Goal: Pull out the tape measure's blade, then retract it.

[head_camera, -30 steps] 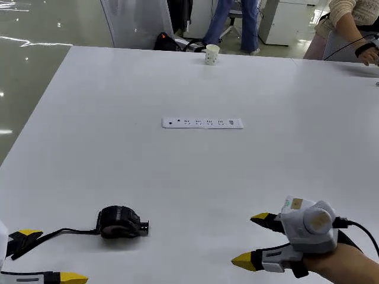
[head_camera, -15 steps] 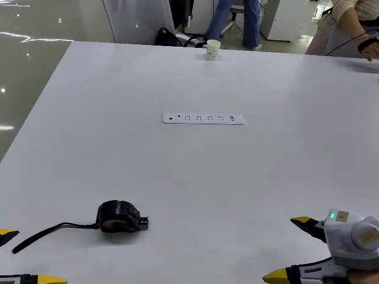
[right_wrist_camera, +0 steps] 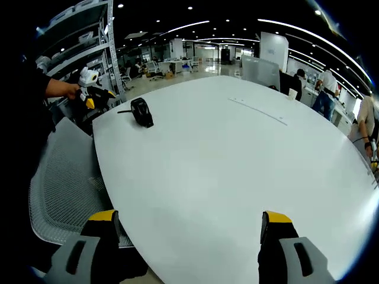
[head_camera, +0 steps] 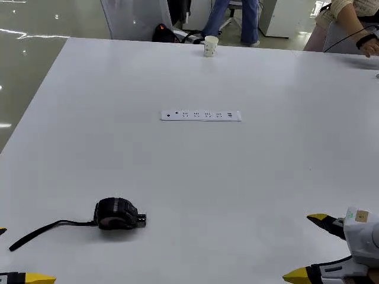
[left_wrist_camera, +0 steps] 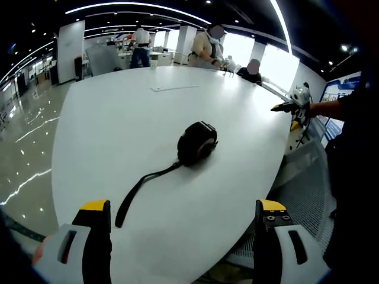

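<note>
A black tape measure (head_camera: 116, 213) lies on the white table (head_camera: 195, 171) near its front left, with a black strap trailing to the left. In the left gripper view the tape measure (left_wrist_camera: 197, 142) lies ahead of my left gripper (left_wrist_camera: 180, 216), whose yellow-tipped jaws stand wide apart and empty. My left gripper (head_camera: 15, 255) sits at the bottom left corner of the head view, just short of the strap's end. My right gripper (head_camera: 311, 247) is open at the bottom right, far from the tape measure (right_wrist_camera: 142, 112). My right gripper (right_wrist_camera: 186, 223) holds nothing.
A white power strip (head_camera: 201, 115) lies flat in the table's middle. A paper cup (head_camera: 210, 45) stands at the far edge. People stand and sit beyond the table's far side and right end. A mesh chair (right_wrist_camera: 62, 189) is by the near edge.
Both grippers have drawn back toward the near edge and outward, away from the tape measure. The tape measure has stayed where it lay.
</note>
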Tool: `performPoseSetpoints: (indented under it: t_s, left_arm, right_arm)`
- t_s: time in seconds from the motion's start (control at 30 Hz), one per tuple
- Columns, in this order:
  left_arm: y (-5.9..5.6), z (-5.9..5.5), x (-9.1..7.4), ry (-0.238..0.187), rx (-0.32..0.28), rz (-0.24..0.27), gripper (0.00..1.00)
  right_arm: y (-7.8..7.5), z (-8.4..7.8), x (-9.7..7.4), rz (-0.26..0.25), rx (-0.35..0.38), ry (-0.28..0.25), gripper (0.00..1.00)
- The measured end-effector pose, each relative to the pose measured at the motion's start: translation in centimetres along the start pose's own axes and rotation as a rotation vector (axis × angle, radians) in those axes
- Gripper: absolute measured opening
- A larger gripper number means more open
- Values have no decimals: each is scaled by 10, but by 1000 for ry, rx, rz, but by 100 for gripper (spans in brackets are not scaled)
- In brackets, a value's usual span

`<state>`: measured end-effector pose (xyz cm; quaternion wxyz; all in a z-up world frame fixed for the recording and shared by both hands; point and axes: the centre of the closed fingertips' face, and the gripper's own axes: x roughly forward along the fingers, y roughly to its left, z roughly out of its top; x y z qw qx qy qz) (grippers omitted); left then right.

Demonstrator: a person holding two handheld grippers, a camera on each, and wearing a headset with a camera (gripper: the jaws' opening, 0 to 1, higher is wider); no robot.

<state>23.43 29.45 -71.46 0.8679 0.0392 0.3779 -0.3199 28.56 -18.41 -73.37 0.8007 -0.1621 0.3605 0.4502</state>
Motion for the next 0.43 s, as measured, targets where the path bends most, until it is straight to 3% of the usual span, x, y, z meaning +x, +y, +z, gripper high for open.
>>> performPoseSetpoints:
  t_s: [0.3, 0.43]
  left_arm:
    - [2, 0, 2, 1, 4, 2, 99]
    - [-3, -1, 4, 10, 2, -11, 99]
  right_arm:
    - [-1, -1, 4, 8, 29, 8, 99]
    - [0, -1, 1, 5, 32, 13, 99]
